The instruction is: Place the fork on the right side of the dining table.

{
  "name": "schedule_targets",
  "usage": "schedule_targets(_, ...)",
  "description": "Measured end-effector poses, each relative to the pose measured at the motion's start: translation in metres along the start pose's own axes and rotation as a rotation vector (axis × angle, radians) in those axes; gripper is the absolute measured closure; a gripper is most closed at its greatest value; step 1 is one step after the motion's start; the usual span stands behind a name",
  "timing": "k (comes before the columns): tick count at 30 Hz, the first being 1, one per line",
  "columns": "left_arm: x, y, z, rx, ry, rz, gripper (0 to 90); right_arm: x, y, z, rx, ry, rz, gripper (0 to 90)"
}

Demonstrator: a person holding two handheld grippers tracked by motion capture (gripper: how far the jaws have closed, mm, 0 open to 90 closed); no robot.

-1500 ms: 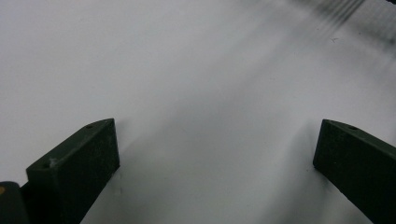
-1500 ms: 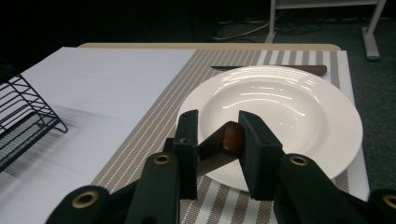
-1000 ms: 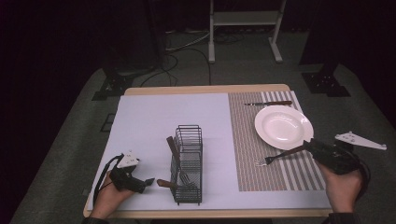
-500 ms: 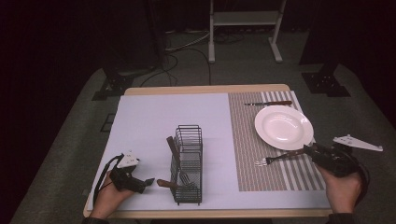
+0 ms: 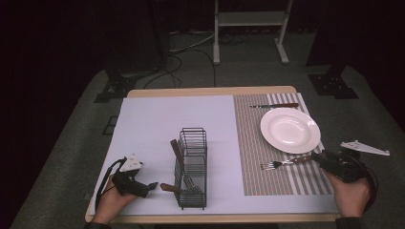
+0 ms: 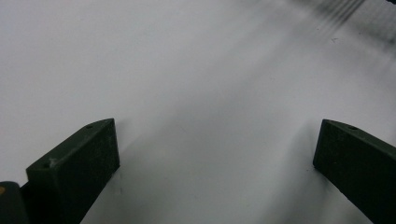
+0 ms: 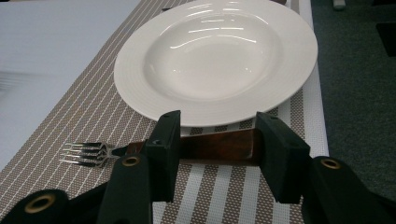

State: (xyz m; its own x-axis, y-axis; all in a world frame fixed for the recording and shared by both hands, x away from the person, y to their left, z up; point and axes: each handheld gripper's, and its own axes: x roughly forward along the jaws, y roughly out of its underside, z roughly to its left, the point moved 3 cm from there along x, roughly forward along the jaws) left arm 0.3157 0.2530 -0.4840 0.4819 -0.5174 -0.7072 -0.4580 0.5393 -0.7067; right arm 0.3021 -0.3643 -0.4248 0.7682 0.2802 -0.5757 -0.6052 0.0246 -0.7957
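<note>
- While the fork (image 7: 140, 151) lies flat on the striped placemat (image 5: 253, 157) just in front of the white plate (image 5: 290, 130), the right tool (image 7: 217, 149) straddles its wooden handle, and its jaws have just been opening; the handle sits between them, but the pads no longer press on it.
- The step in hand looks like laying the fork down at the place setting, and that step seems all but done.
- The next move likely calls for drawing the right tool straight back off the handle without nudging it, since the plate rim lies just beside the fork.
- The left tool (image 5: 149, 186) rests near the front edge of the desk (image 5: 200, 90), jaws apart over the pale mat with nothing between them.
- Just beside it stands the black wire cutlery rack (image 5: 192, 167), with wooden-handled pieces poking out; one handle points toward the left tool, so it may be next to fetch.
- A knife (image 5: 274, 105) lies beyond the plate, well clear of the fork.
- Nothing blocks the path between rack and placemat.
</note>
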Motion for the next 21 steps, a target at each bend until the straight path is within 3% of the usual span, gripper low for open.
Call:
schedule_targets(8,0.0,0.0,0.0,0.0,0.0,0.0,0.0,0.004,0.004,-0.005,0.014,-0.001,0.021,48.9)
schedule_targets(12,0.0,0.0,0.0,0.0,0.0,0.0,0.0,0.008,0.008,-0.011,0.043,-0.011,0.042,48.1)
schedule_targets(21,0.0,0.0,0.0,0.0,0.0,0.0,0.0,0.014,0.013,-0.017,0.051,0.012,0.078,46.2)
